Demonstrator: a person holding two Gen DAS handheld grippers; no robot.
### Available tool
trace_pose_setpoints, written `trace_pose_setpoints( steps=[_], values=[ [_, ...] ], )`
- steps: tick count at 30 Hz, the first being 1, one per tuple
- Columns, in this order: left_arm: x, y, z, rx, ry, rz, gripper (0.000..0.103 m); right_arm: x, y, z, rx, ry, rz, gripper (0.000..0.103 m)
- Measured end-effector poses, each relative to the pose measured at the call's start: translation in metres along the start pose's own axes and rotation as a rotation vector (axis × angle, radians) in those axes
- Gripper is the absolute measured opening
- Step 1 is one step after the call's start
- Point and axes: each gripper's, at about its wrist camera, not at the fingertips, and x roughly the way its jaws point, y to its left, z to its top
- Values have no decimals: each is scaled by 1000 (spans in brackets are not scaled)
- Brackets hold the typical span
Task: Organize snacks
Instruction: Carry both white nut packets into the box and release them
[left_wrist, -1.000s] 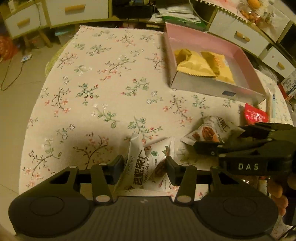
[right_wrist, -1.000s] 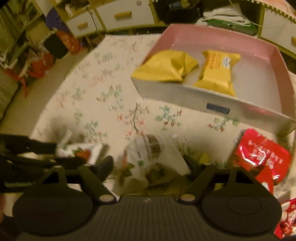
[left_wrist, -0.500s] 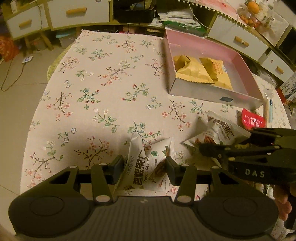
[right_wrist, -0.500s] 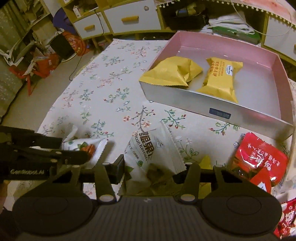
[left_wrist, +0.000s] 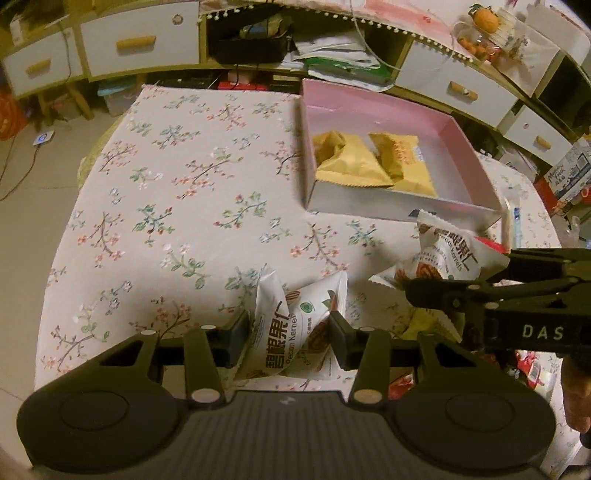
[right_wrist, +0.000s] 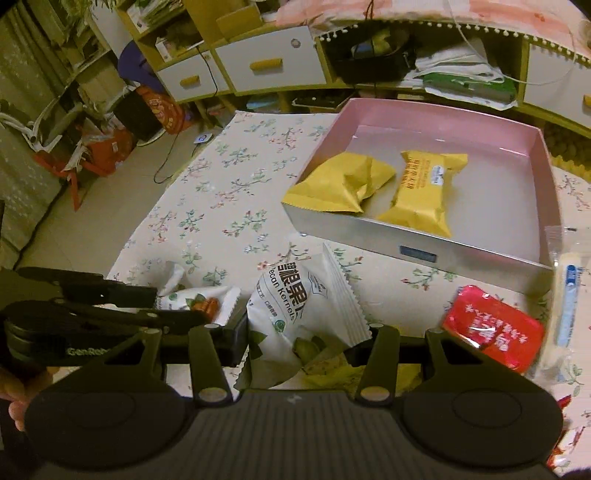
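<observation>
Snacks lie in front of the pink box (right_wrist: 546, 177) on the flowered tablecloth (left_wrist: 177, 192). Just before its near wall, the right gripper (right_wrist: 306, 343) has just been closing and pinches a white pecan packet (right_wrist: 295, 306). Left of that, the left gripper (left_wrist: 288, 332) clamps a second pecan packet (left_wrist: 291, 328). Two yellow packets (right_wrist: 417, 188) sit inside the box; a red packet (right_wrist: 491, 332) lies before its right corner.
</observation>
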Motion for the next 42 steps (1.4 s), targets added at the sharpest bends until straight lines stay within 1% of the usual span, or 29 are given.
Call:
trace_pose_setpoints(
  steps=[5,9,14,19,23,27,30,34,39,42],
  values=[
    [1,-12,11,12,-18,-29,52,-11,-9,5,11,-21,-5,45],
    [-5,-16,27,-1,-63,-62,52,-26,-26,14,38,-66,-20,45],
    [-3,-21,57,-51,-119,-83,51,-37,-57,29,97,-121,-86,45],
    [7,-38,90,-82,-170,-122,51,-34,-81,42,133,-158,-147,45],
    [23,-53,115,-87,-208,-120,51,-23,-94,53,159,-175,-163,45],
    [46,-58,136,-102,-237,-103,52,-3,-103,58,162,-150,-199,45],
    [64,-58,148,-107,-242,-77,52,5,-110,60,175,-133,-223,45],
    [83,-60,152,-95,-222,-48,52,15,-115,60,165,-115,-235,46],
    [93,-60,152,-75,-218,-18,52,21,-118,55,184,-96,-228,47],
    [91,-58,153,-65,-224,-14,54,18,-122,53,224,-113,-184,54]
  ],
)
